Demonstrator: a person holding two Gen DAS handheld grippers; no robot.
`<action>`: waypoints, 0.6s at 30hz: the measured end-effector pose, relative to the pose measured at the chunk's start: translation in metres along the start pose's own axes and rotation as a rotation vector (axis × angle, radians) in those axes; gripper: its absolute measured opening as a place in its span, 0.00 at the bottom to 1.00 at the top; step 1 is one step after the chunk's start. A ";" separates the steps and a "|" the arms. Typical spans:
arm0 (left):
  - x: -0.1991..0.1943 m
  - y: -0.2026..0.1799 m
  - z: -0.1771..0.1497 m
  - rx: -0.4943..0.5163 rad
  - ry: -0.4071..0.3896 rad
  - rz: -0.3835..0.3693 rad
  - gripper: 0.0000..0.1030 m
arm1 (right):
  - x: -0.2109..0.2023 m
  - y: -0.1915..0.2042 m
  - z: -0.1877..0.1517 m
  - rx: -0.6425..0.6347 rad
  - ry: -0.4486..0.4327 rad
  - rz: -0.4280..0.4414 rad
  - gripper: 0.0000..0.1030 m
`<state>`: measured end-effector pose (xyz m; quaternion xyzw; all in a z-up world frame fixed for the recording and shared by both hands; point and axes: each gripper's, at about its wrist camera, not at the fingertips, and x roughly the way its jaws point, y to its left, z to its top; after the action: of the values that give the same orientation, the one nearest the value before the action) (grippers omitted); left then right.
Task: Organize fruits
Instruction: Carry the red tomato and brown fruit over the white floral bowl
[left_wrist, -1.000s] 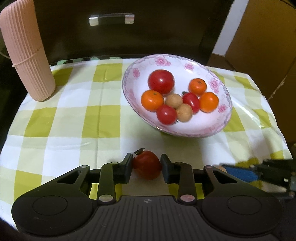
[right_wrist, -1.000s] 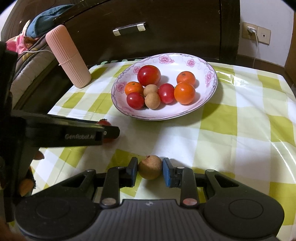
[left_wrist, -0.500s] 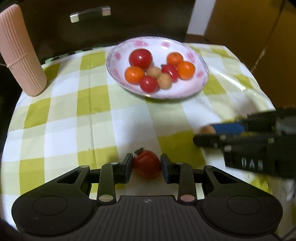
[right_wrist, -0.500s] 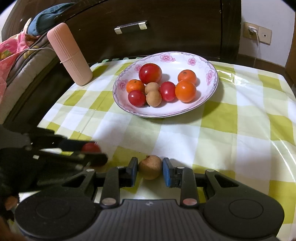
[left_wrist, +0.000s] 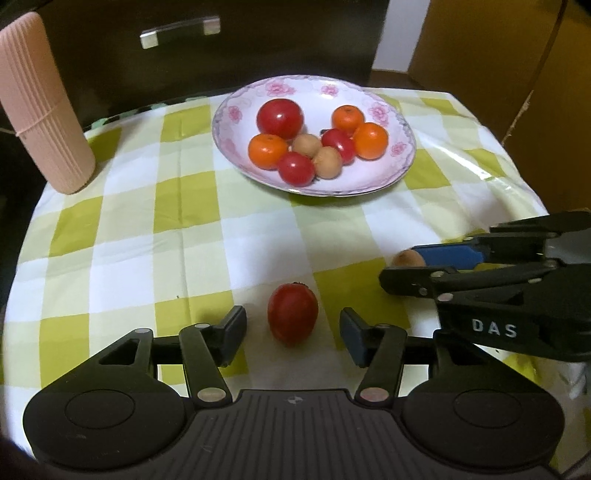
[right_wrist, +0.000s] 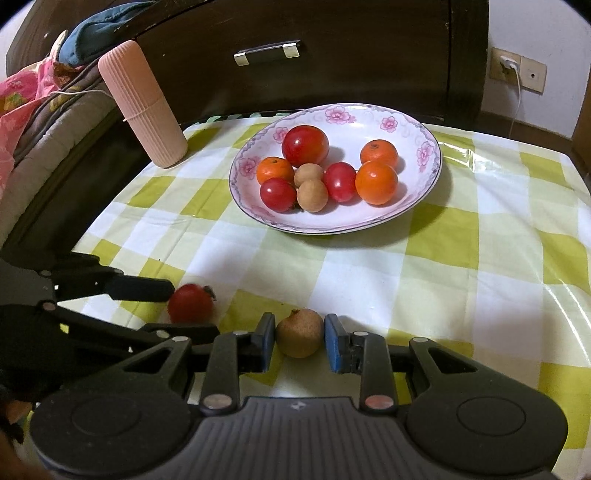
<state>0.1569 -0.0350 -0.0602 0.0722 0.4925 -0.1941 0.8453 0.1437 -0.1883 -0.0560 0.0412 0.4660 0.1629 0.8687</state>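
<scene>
A flowered white plate (left_wrist: 400, 162) holds several tomatoes, oranges and brown longans; it also shows in the right wrist view (right_wrist: 428, 199). My left gripper (left_wrist: 291, 332) is open, and a small red tomato (left_wrist: 292, 314) lies on the checked cloth between its spread fingers, touching neither. The tomato also shows in the right wrist view (right_wrist: 190, 303). My right gripper (right_wrist: 300, 341) has its blue pads against a brown longan (right_wrist: 299, 338) low over the cloth. The right gripper (left_wrist: 436, 266) and the longan (left_wrist: 406, 257) show at the right of the left wrist view.
A ribbed pink cylinder (left_wrist: 40, 107) stands at the table's back left, also in the right wrist view (right_wrist: 144, 107). A dark cabinet with a metal handle (right_wrist: 266, 53) stands behind the table. Bedding (right_wrist: 33, 99) lies to the left. The cloth's edge drops off at the right.
My left gripper has opened and let go of the small tomato, which now lies on the cloth. The right gripper still holds the longan in about the same place.
</scene>
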 end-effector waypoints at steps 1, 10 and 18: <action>0.001 -0.001 -0.001 -0.002 0.002 0.003 0.63 | 0.000 0.000 0.000 -0.001 0.000 0.000 0.28; 0.005 -0.006 -0.001 0.037 -0.018 0.050 0.63 | 0.000 -0.001 0.001 0.000 0.006 0.005 0.28; 0.004 -0.006 0.000 0.051 -0.021 0.060 0.63 | 0.000 0.001 0.002 -0.021 0.013 0.002 0.28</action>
<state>0.1560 -0.0419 -0.0637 0.1063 0.4760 -0.1821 0.8538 0.1449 -0.1876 -0.0549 0.0314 0.4699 0.1690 0.8658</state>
